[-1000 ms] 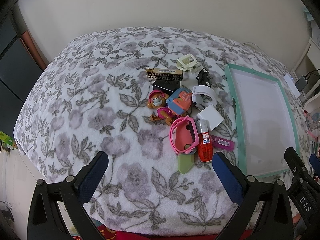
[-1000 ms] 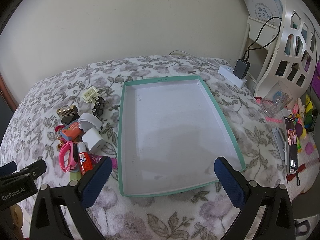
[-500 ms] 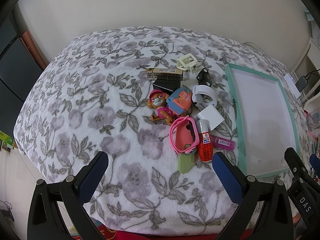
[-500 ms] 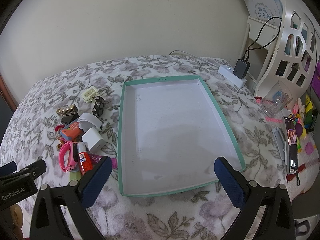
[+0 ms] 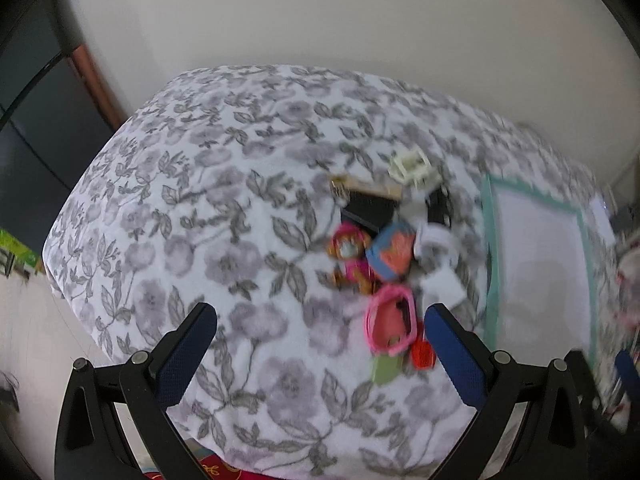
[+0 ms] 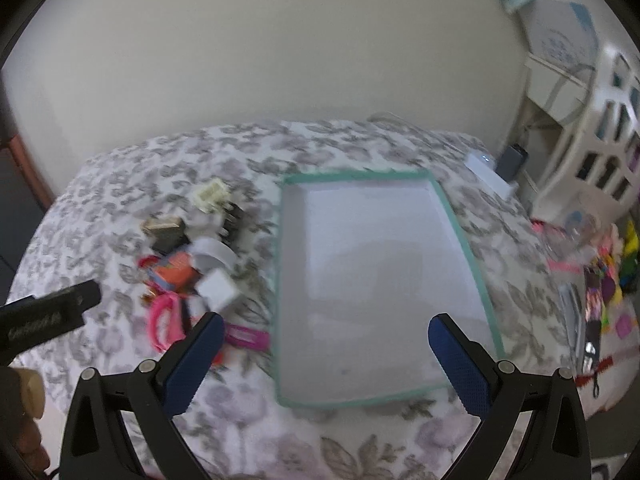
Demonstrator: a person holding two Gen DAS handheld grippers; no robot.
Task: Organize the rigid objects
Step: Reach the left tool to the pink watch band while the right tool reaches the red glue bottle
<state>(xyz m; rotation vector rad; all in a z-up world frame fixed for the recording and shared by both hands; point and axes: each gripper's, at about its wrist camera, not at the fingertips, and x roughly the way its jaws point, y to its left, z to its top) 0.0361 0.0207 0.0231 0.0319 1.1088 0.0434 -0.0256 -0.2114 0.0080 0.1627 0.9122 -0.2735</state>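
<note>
**Small items heaped beside an empty tray, nothing gripped**

While the pile (image 5: 394, 256) of small hard things lies bunched on the floral blanket (image 5: 224, 216), the teal-rimmed tray (image 6: 466, 240) just to its right holds nothing, so the sorting looks barely begun. In the heap I can make out a pink band (image 5: 390, 322), an orange-and-blue block (image 5: 392, 250), a small toy figure (image 5: 348, 246), a cream frame (image 5: 412, 166) and a white cube (image 6: 218, 290); both views are smeared, so finer detail is lost.

The left gripper (image 5: 320, 334) hangs over the near part of the blanket with its jaws wide apart and nothing between them. The right gripper (image 6: 324, 346) is likewise spread and empty, poised over the tray's near end.

Risks, as I judge them: the pieces touch and overlap, so closing on one could drag or flip a neighbour, and the looped band may snag whatever lies against it. The soft cover gives under pressure, which could let a thin piece tip away from the fingers. The tray sits on that same cover and might rock if its rim is knocked.

Open blanket stretches to the left of the heap and towards the wall, good room for an approach. To the right of the tray, clutter (image 6: 600, 280) crowds the blanket's edge, leaving little margin there.
</note>
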